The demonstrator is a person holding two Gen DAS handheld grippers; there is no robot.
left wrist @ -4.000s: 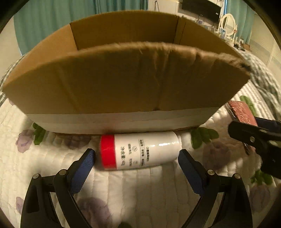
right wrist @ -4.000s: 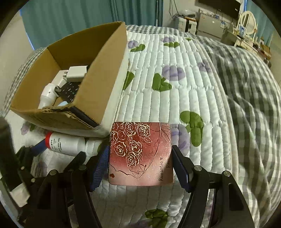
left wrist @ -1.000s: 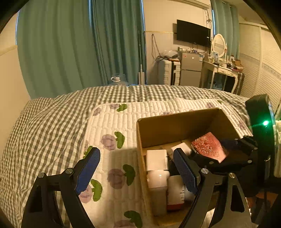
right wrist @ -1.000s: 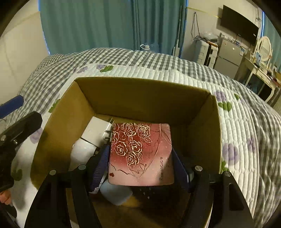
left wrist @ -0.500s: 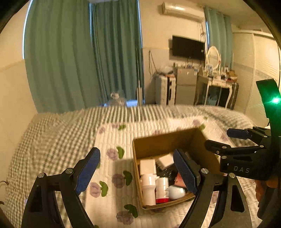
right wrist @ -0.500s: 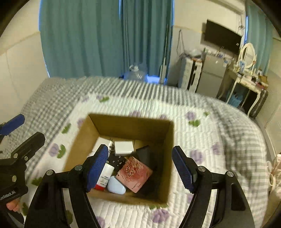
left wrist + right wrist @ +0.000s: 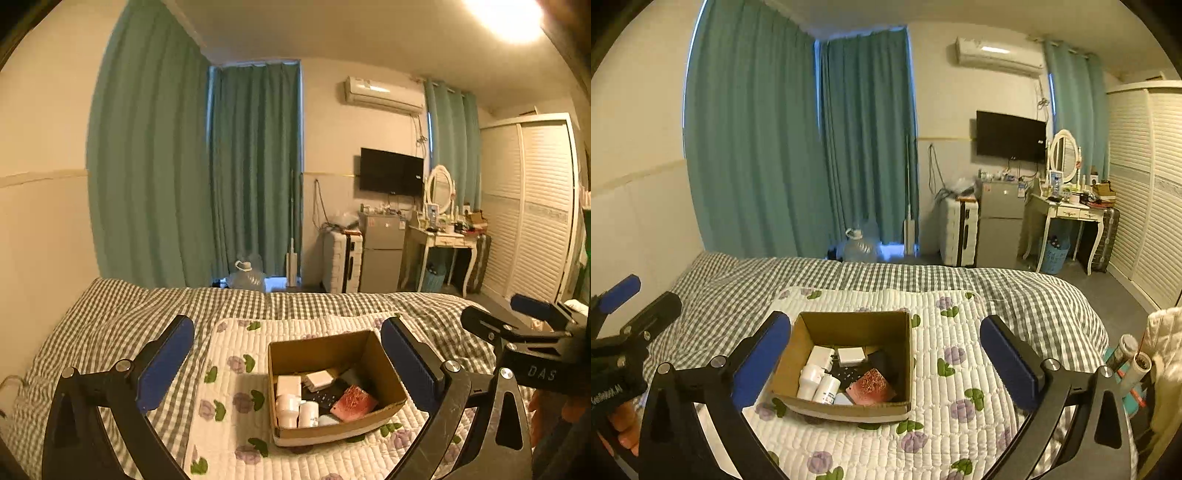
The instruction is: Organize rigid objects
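You held both grippers high above the bed, well apart from the cardboard box (image 7: 846,369), which sat on the white quilted mat (image 7: 960,332) with purple flowers, over the grey checked bedspread (image 7: 1015,291). Your left gripper (image 7: 288,365) had its blue-padded fingers spread wide with nothing between them, and your right gripper (image 7: 886,363) stood just as wide and just as empty.

Inside the box, your right view looked down more steeply: it showed the red rose-patterned card (image 7: 870,386) lying tilted at the near right, a white bottle (image 7: 827,391) and a taller white container (image 7: 812,373) at the near left, a white charger block (image 7: 851,355) toward the back, and a dark flat item (image 7: 849,373) dotted with pale marks in the middle. Your left view showed the same box (image 7: 332,387) from a lower angle, with the card (image 7: 354,402) against its right wall.

Only your left view caught the ceiling light (image 7: 506,14) and your right gripper's body at the right edge, where the letters "DAS" (image 7: 541,372) could be read. Only your right view caught your left gripper at the left edge, with your fingers (image 7: 626,424) beneath it and a line of print on its side too small to read, plus two tubes (image 7: 1130,356) at the far right.

Both views showed the green curtains (image 7: 798,147), wall television (image 7: 1010,136), air conditioner (image 7: 997,51) and dressing table (image 7: 1067,210).
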